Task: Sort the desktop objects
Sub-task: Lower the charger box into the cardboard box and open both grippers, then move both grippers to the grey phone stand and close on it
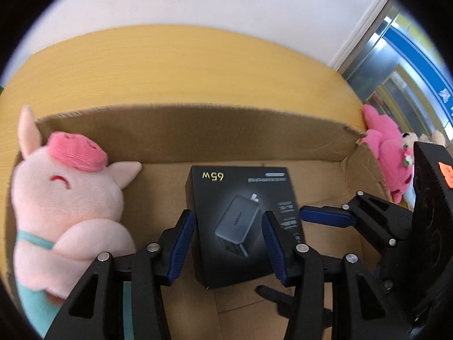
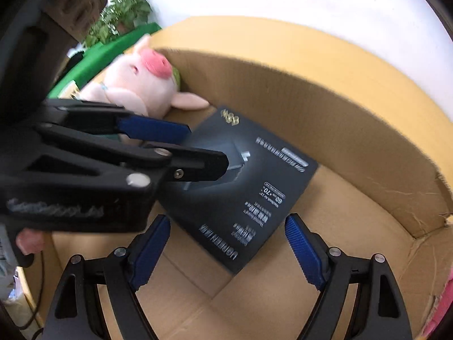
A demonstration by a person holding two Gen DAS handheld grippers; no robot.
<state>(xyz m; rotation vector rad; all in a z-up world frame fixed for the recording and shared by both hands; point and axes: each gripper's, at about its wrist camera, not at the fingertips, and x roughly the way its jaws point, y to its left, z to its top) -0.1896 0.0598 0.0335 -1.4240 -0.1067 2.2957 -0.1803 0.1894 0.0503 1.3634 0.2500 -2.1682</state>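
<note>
Grippers first: two of them, both tipped down into the same cardboard carton (image 1: 198,130). My left gripper (image 1: 228,215) has its jaws partly apart over the face of the black charger box (image 1: 240,192). One finger stands just off the box's left edge and the other crosses in front of its printed face, so I see nothing pinched. I cannot tell whether a pad touches the surface. My right gripper (image 2: 228,219) is spread wide and empty, hanging over the near corner of that box and close beside the left gripper. The charger box, the only one, lies on the carton floor near the middle, its "65W" lettering toward the far wall. Crowding it on the left is one pale pink pig plush (image 1: 70,198), slumped against the carton's left wall with an ear reaching toward the box. A second plush, a magenta plush toy (image 1: 382,147), sits at the torn right-hand corner of the rim. That makes two plush toys. The carton stands on a yellow worktop (image 1: 170,65). Beyond it on the left are a potted plant (image 2: 124,11) and a white wall.
</note>
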